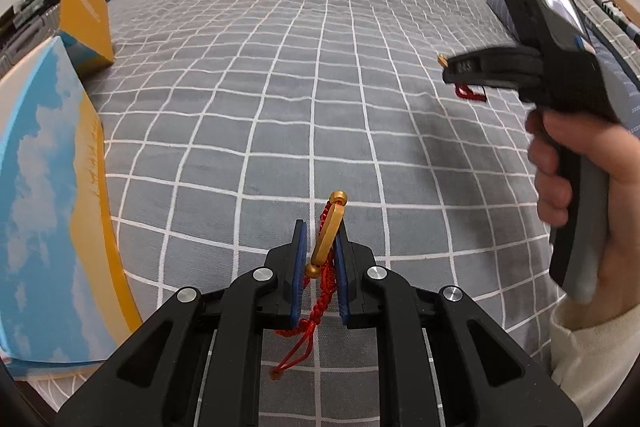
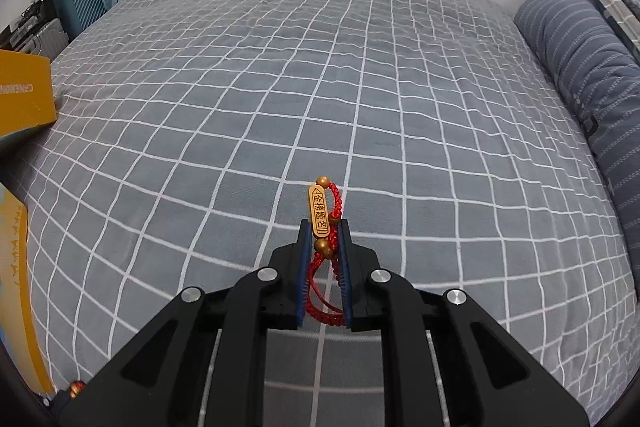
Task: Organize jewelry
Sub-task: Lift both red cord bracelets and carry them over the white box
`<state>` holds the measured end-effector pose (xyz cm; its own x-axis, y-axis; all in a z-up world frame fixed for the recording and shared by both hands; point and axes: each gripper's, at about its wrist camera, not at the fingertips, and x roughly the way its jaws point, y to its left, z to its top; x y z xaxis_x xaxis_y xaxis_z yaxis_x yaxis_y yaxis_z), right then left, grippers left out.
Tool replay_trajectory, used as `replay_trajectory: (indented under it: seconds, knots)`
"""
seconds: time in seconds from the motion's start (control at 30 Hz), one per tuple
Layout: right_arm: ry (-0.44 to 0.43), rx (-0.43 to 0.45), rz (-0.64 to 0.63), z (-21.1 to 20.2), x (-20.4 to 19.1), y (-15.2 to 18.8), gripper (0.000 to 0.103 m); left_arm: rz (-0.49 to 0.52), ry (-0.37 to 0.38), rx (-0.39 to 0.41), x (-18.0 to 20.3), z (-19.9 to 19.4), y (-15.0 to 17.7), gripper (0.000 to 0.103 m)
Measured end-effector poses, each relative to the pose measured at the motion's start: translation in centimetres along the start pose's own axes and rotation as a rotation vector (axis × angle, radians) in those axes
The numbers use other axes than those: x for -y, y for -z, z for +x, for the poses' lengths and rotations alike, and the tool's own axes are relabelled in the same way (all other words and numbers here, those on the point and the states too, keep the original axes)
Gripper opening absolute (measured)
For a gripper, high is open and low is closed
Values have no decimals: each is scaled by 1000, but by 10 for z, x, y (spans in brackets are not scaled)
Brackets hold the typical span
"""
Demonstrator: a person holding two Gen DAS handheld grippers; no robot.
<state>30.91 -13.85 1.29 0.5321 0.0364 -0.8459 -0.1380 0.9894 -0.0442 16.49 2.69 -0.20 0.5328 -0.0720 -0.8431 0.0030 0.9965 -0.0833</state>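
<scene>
At the left edge of the left wrist view, a box with a sky print (image 1: pixel 44 187) and an orange box (image 1: pixel 86 11) are seen on the bed (image 1: pixel 320 67). At lower centre, the left tool (image 1: pixel 320 239) is closed on a red braided bracelet (image 1: pixel 329 239) with a gold plate. At the right, the right tool (image 1: pixel 450 67) is held by a hand (image 1: pixel 560 163). In the right wrist view it is closed on a second red bracelet (image 2: pixel 322 223) at lower centre, above the grey checked cover.
</scene>
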Motion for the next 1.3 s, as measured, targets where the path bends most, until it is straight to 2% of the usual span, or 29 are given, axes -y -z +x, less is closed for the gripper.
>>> replay_trajectory:
  seconds: [0.43, 0.83, 1.0, 1.3]
  knots:
    - [-9, 22, 3, -48, -4, 24, 12, -31, -27, 53, -8, -25, -20, 13]
    - [-50, 37, 26, -82, -19, 48, 12, -52, -52, 107, -28, -72, -22, 13]
    - [-64, 39, -1, -95, -36, 56, 12, -71, -38, 130, -43, -101, -15, 13]
    - [-107, 80, -50, -136, -78, 52, 12, -120, -71, 163, -78, -147, -2, 13]
